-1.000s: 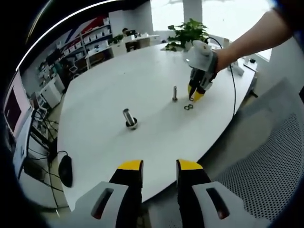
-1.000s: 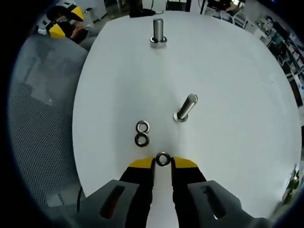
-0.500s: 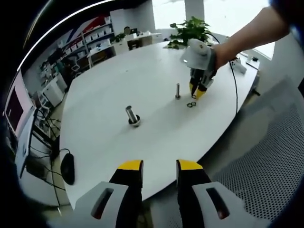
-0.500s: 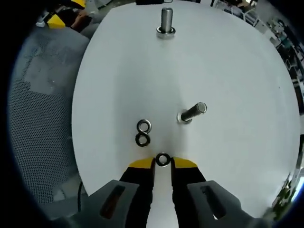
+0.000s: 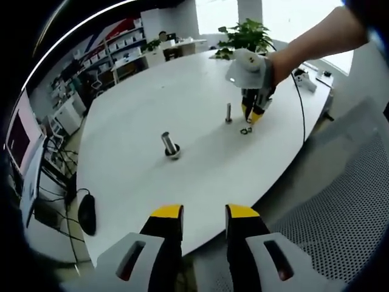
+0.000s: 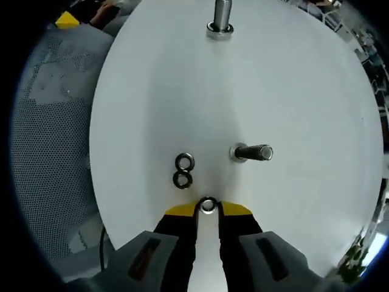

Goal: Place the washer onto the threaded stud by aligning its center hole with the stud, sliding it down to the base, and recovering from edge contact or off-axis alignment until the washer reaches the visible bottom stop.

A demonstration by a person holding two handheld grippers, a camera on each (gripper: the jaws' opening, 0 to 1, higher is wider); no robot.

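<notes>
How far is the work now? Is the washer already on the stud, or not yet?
Not yet. Done: the right gripper has a washer pinched between its fingertips, above the white table. In hand: it hangs beside the small threaded stud, which is bare. Left: align the hole, slide the washer down to the base. Two spare washers lie on the table; the left gripper is open, away from them.

I can read no text, label or number anywhere — the far shelves (image 5: 115, 55) and the monitor (image 5: 15, 140) are too blurred.
</notes>
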